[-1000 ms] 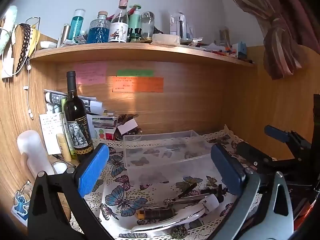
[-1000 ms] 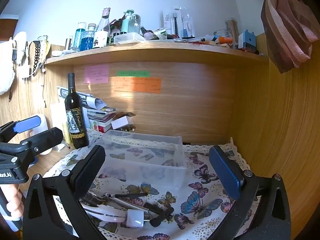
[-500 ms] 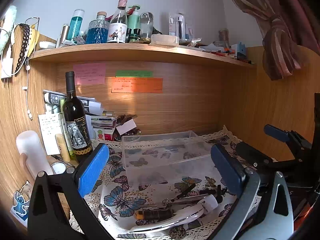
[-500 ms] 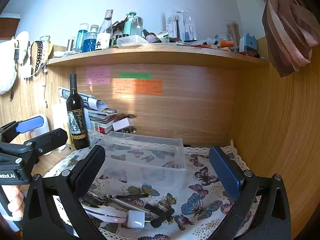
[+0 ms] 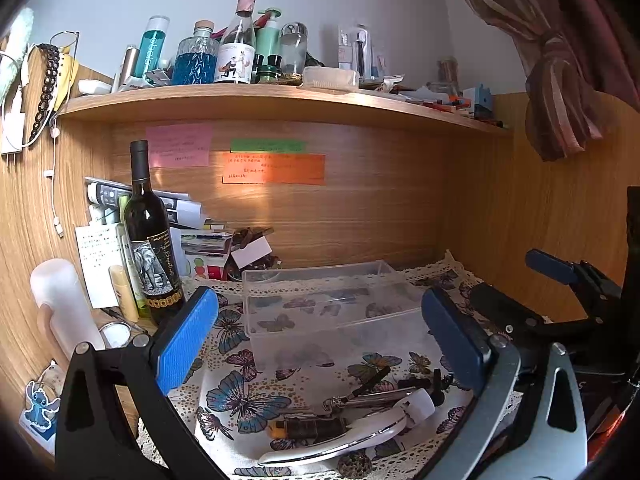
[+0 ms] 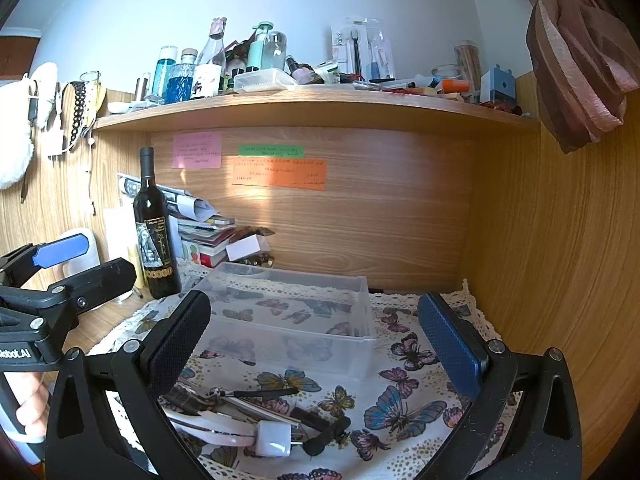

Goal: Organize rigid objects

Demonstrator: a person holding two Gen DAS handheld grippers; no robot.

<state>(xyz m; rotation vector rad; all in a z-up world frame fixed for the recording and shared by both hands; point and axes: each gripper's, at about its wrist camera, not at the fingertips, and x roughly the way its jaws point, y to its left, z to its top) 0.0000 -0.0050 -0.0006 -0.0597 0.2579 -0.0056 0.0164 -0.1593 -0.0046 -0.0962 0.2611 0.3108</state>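
A clear plastic box (image 5: 320,312) stands empty on the butterfly cloth (image 5: 240,400); it also shows in the right wrist view (image 6: 288,320). In front of it lies a pile of small items: a white curved handle (image 5: 360,432), a metal tool (image 5: 368,398), a brown lighter (image 5: 308,428), a white plug block (image 6: 274,438). My left gripper (image 5: 320,340) is open and empty above the pile. My right gripper (image 6: 320,344) is open and empty, to the right of the left one, whose side shows in the right wrist view (image 6: 60,280).
A dark wine bottle (image 5: 152,248) stands at the back left beside papers and books (image 5: 200,240). A white cylinder (image 5: 64,312) stands at the left wall. A shelf (image 5: 260,100) crowded with bottles runs overhead. Wooden walls close in at the back and right.
Both grippers have pulled back and risen slightly; the box and pile sit a little lower and farther in view. Nothing was grasped.
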